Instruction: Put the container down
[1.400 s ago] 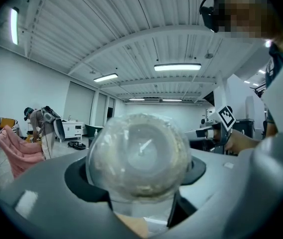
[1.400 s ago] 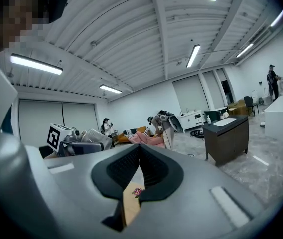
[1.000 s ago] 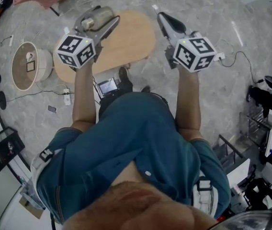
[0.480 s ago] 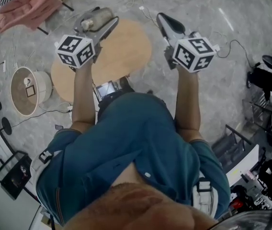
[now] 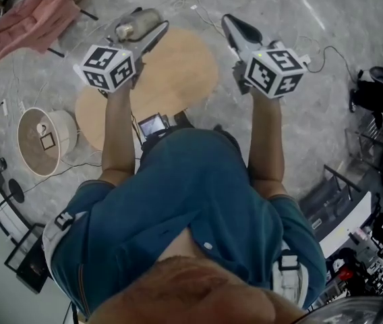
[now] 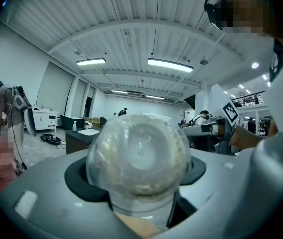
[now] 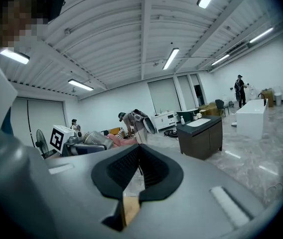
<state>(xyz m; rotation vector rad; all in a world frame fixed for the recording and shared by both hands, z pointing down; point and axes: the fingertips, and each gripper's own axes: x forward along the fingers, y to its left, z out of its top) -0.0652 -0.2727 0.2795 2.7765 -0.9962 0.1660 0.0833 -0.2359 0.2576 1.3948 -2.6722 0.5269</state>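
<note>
Floor, head view: grey marbled tiles with loose cables; a round wooden table [image 5: 178, 66] stands below both arms.
Container, head view: clear container [image 5: 136, 25] lies on its side over the table's far left edge, carried by the left gripper [image 5: 152, 32].
Right gripper, head view: right gripper [image 5: 230, 25] hangs over the table's far right edge.
Left gripper view: jaws clamped on the container, its rounded end towards the camera; table wood shows beneath.
Right gripper view: jaws pressed together, nothing between them.
Step, judged: bring the container over the table's middle, lower it, and let it settle before loosening. Released on its side, it may roll off.
</note>
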